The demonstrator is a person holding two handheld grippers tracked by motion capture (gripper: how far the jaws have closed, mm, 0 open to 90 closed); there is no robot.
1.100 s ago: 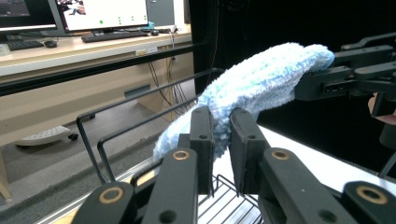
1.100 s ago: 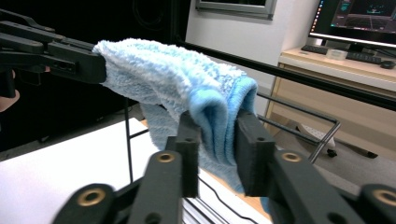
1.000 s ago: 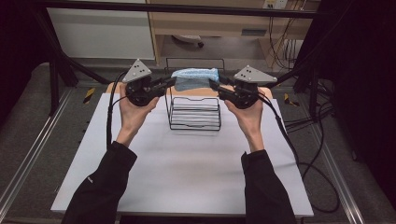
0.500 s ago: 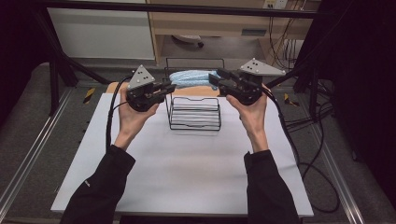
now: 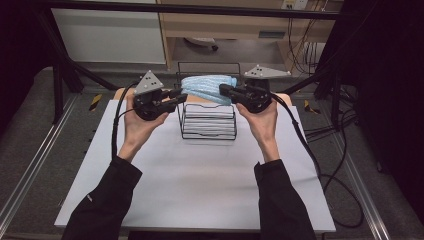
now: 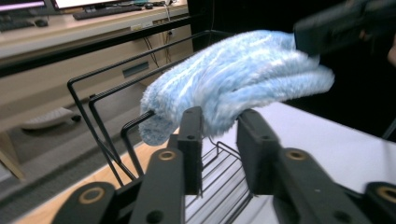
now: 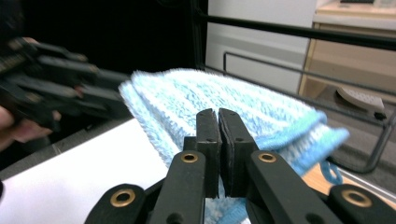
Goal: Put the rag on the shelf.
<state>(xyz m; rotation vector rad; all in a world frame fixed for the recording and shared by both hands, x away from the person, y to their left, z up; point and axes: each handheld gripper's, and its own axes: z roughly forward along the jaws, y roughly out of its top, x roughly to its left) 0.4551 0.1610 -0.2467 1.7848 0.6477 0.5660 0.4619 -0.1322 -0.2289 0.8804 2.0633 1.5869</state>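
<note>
I had both tools raised above the far part of the white-covered surface [image 5: 200,190], one at each end of a fluffy light-blue striped cloth [image 5: 208,88] that was bundled lengthwise and hung in the air over a black wire rack [image 5: 208,121]. From the high view the cloth sat just above the rack's top wires, between my two hands, and I could not tell whether it touched them.

My right tool [image 5: 223,90] had its jaws pressed together on the cloth's right end; in the right gripper view [image 7: 218,122] the pads met with barely a slit between them and the blue pile [image 7: 261,107] bulged out around them.

My left tool [image 5: 180,93] stood with its jaws apart. In the left gripper view [image 6: 218,122] the cloth's folded end [image 6: 233,79] lay just past the fingertips, over the gap, and nothing was pinched. The rack's tall wire loops [image 6: 107,116] rose at the left of that view, beside the cloth.
</note>
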